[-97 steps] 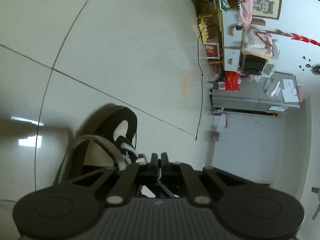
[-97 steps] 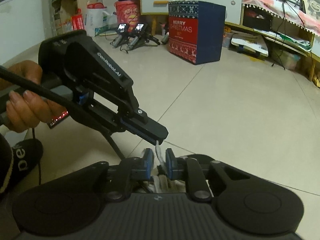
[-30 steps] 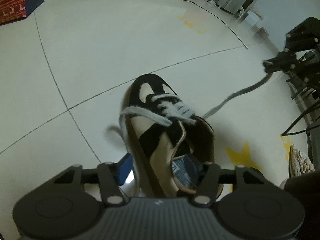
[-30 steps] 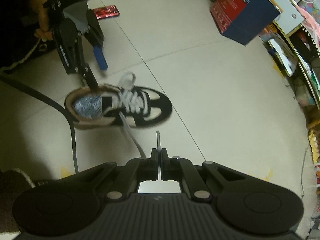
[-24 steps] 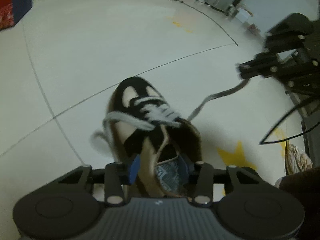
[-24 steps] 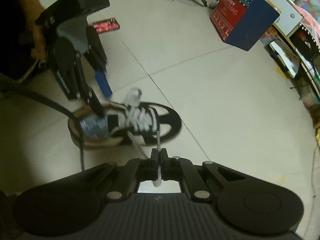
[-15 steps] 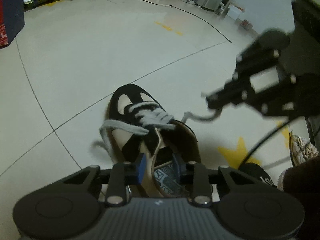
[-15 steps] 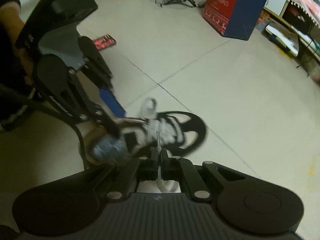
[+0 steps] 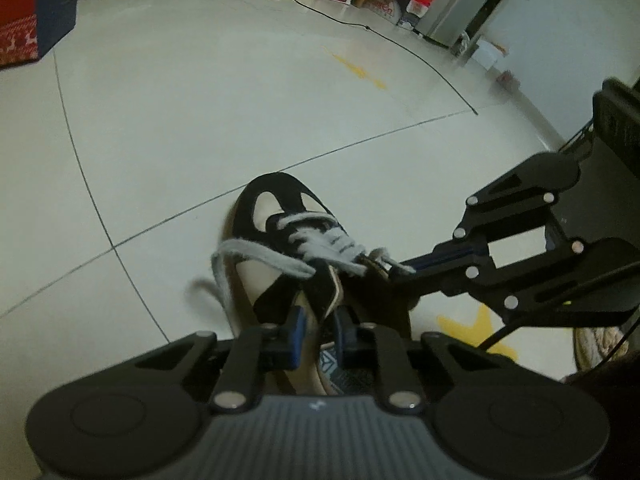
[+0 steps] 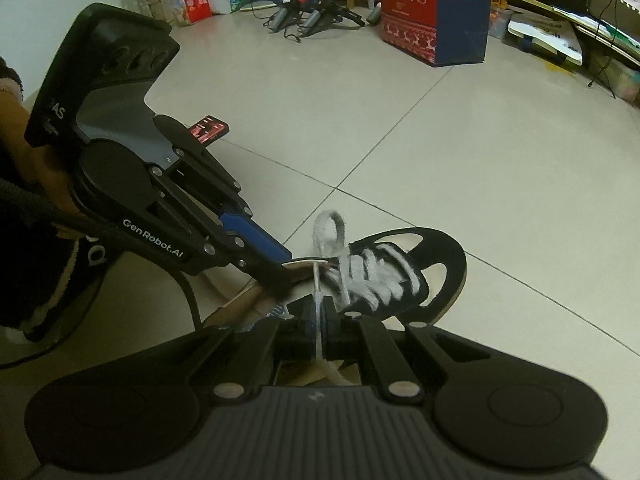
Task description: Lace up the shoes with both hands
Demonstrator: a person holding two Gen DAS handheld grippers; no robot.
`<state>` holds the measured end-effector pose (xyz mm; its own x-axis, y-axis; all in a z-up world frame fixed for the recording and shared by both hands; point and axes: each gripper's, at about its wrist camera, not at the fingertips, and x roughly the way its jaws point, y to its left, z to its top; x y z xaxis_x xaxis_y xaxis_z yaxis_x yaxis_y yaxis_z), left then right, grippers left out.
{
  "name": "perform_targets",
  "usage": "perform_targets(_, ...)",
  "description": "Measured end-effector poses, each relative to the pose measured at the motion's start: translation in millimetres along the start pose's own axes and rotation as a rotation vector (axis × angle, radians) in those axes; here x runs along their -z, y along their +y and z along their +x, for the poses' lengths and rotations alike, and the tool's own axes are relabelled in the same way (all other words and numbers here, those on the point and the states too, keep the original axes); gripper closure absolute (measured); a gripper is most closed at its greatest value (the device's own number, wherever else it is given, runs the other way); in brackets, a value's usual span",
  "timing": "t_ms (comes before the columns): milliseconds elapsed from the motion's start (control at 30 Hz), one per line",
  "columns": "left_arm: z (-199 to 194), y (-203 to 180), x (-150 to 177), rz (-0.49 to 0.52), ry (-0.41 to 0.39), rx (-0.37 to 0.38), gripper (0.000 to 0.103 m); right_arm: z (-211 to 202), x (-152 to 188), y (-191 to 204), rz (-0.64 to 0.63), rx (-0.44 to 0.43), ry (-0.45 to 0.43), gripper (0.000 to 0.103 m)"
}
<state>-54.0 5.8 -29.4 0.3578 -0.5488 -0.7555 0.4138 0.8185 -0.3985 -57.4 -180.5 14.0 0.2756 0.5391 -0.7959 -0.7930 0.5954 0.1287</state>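
Note:
A black and cream shoe stands on the tiled floor, toe pointing away, with white laces crossed over its tongue. One lace loop hangs off its left side. My left gripper straddles the left wall of the shoe's collar. Its jaws are closing and the pads touch the wall. In the right wrist view the left gripper pinches the collar edge of the shoe. My right gripper is shut on a white lace end. It hovers just over the shoe's opening, and its tip reaches in from the right.
A red and blue Christmas box stands at the back, with several small devices on the floor beside it. A small red flat item lies behind the left gripper. A black cable crosses the floor. A person's slippered foot is at left.
The left jaws have narrowed from wide apart to pinching the shoe's collar. The right gripper has come down, rolled and moved in close over the shoe, carrying the lace end.

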Motion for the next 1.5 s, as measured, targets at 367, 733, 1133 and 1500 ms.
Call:
perform_targets(367,2.0,31.4,8.6,-0.244,-0.025,0.118,0.086,6.4,5.6,-1.1,0.045,-0.005,-0.029,0.100)
perform_targets(733,19.9,83.4,37.8,-0.721,-0.004,0.315,0.085,19.7,-3.3,12.3,-0.039,0.000,0.004,0.100)
perform_targets(1133,18.2,72.9,32.6,-0.632,-0.008,0.298,0.085,43.4,-14.3,20.0,-0.071,0.033,0.099,0.100)
perform_targets(1500,20.3,77.2,34.4,-0.623,0.003,0.297,0.083,46.4,-14.5,16.3,-0.023,0.034,0.101,0.100)
